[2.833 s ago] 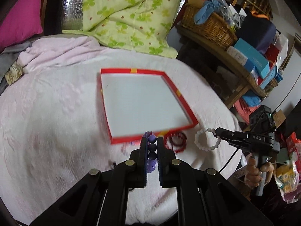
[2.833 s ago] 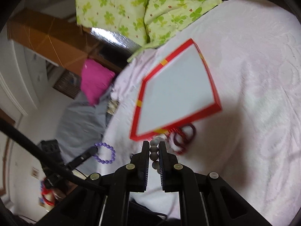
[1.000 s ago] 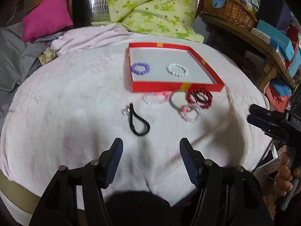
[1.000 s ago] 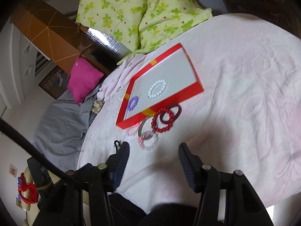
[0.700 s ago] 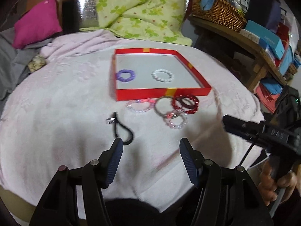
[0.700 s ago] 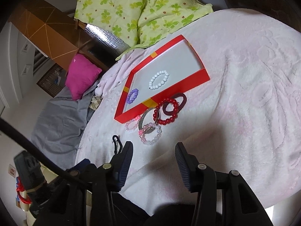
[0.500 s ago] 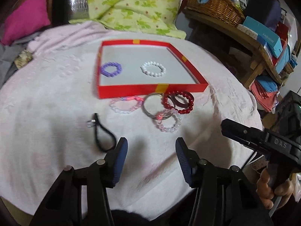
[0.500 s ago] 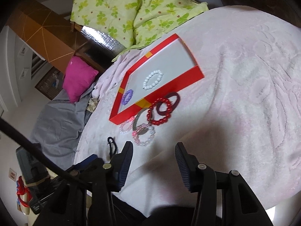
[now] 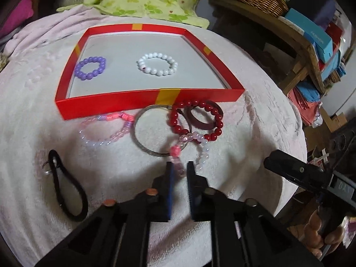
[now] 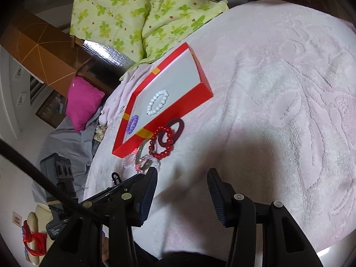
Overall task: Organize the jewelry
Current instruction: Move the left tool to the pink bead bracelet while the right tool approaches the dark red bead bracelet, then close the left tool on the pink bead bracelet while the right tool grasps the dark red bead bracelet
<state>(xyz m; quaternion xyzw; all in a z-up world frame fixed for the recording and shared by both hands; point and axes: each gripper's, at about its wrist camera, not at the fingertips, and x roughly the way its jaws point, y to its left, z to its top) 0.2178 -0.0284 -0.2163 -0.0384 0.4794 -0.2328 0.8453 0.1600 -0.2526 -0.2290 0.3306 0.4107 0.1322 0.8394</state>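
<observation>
The pale pink bead bracelet [image 9: 195,149] lay on the white blanket [image 9: 255,102] just before the red tray [image 9: 106,104], overlapping the metal bangle [image 9: 142,133]. The left gripper [image 9: 179,170] had just closed, clamping its near beads, so a lift seemed next; the right gripper [image 10: 182,179] hung open, empty. The beads looked translucent, one bright pink.

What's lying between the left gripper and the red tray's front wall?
In the left wrist view, between the left gripper and the red tray lie the pale pink bead bracelet it is pinching, a silver bangle and the red bead bracelet.
</observation>
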